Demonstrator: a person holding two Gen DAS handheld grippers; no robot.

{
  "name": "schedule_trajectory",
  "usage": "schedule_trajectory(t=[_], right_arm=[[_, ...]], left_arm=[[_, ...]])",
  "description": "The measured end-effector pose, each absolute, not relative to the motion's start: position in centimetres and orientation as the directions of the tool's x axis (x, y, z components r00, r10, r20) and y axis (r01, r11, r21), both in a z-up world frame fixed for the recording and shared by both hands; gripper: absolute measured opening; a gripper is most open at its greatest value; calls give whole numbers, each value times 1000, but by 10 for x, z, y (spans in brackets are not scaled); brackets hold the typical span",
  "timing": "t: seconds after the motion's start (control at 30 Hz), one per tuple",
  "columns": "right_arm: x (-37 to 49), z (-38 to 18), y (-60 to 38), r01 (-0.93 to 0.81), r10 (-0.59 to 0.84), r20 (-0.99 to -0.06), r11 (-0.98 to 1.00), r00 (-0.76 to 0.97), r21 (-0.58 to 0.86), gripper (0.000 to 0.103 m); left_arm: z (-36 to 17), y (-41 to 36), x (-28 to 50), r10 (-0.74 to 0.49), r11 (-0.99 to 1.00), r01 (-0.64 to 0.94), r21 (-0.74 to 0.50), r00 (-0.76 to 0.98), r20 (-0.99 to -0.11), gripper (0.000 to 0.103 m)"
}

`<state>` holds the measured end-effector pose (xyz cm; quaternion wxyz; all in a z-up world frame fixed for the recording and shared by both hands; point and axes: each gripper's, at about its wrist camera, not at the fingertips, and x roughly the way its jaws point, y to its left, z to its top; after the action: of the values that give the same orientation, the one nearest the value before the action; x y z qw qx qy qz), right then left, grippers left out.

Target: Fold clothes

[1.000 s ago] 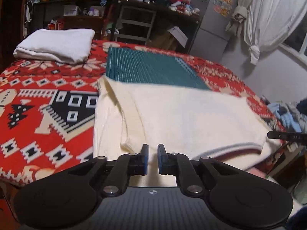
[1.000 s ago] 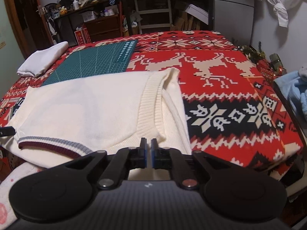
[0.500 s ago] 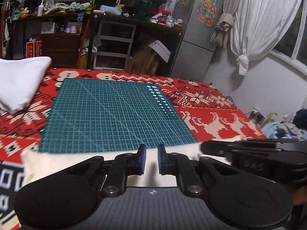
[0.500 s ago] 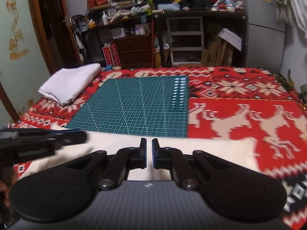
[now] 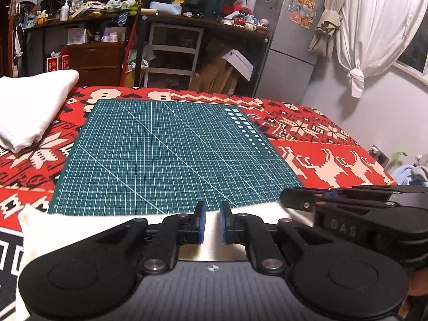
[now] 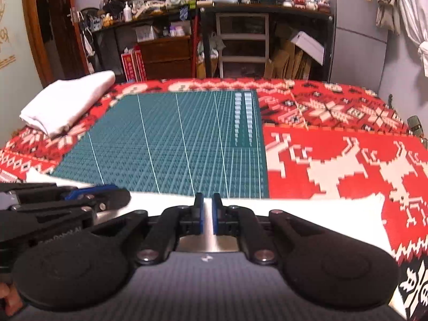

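A cream knit sweater (image 5: 80,230) lies on the patterned bed cover, its far edge along the near side of the green cutting mat (image 5: 165,155); it also shows in the right wrist view (image 6: 307,214). My left gripper (image 5: 212,223) sits low over the sweater's far edge, jaws a narrow gap apart with cream cloth showing between them. My right gripper (image 6: 207,215) sits the same way, jaws nearly together over the cloth. Whether either pinches the cloth is hidden. Each gripper shows in the other's view, the right one (image 5: 347,208) and the left one (image 6: 67,200).
A folded white cloth (image 5: 29,107) lies at the far left of the bed, also in the right wrist view (image 6: 69,101). The red patterned cover (image 6: 334,139) stretches right. Shelves, a desk and a fridge (image 5: 289,34) stand behind the bed. Blue clothes (image 5: 409,171) lie off the right edge.
Both grippers have moved forward from the sweater's near hem to its far edge by the mat, and now sit side by side. The sweater's body has dropped out of view.
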<state>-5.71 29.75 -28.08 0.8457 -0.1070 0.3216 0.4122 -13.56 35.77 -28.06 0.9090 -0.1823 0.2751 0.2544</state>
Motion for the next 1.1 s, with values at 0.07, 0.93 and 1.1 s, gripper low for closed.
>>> schedule_trajectory(t=[0.07, 0.93, 1.1], right_arm=[[-57, -281, 301, -773, 632, -633, 629, 447, 82, 6], [25, -289, 213, -573, 458, -658, 818, 598, 47, 0], [2, -278, 233, -621, 512, -645, 780, 567, 73, 8]], left_arm=[[-282, 362, -137, 365, 795, -574, -195, 710, -602, 11], [-276, 412, -228, 555, 653, -748, -121, 581, -595, 4], [-270, 398, -221, 500, 686, -701, -197, 651, -571, 7]])
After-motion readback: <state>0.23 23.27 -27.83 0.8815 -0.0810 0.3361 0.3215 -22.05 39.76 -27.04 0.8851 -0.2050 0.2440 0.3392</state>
